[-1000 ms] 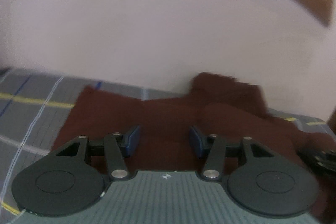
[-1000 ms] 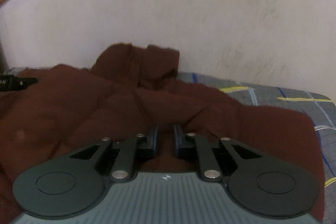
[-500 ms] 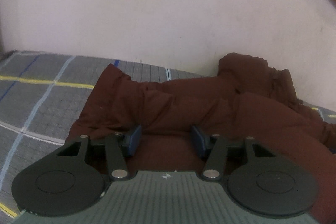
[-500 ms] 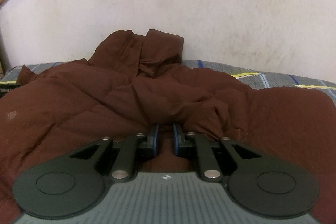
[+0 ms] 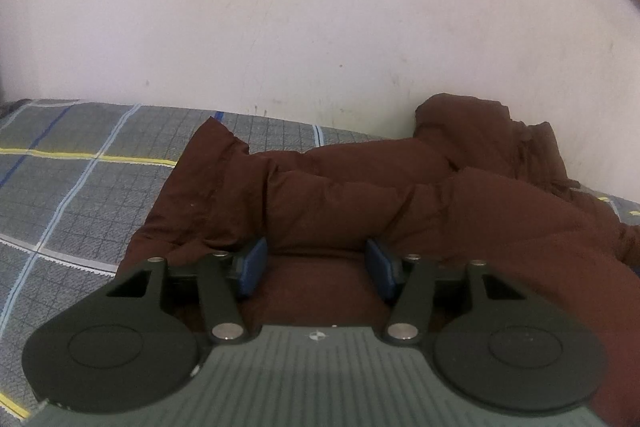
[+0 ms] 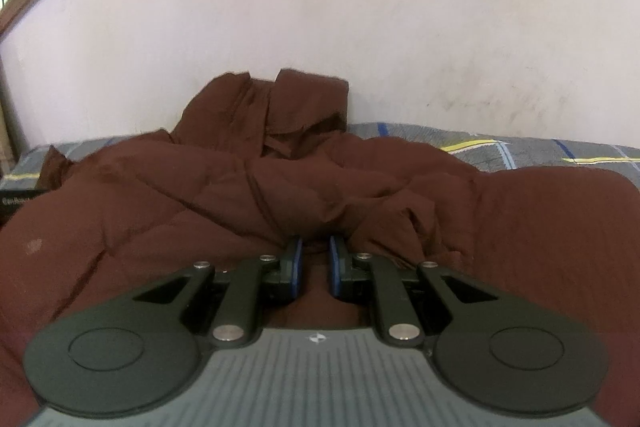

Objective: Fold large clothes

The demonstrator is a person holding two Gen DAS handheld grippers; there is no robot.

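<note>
The left tool (image 5: 316,269) stands apart over the brown jacket (image 5: 400,195); the right tool (image 6: 316,267), nearly together, seems clamped on its fabric. Better lift both evenly, keeping the hem straight.

dim, soft indoor light; fisheye-bent edges, slight blur

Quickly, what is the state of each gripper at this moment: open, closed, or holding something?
Left gripper: open, jaws wide apart over the brown jacket, gripping nothing.
Right gripper: jaws nearly shut; whether they pinch the jacket fabric cannot be told.
</note>
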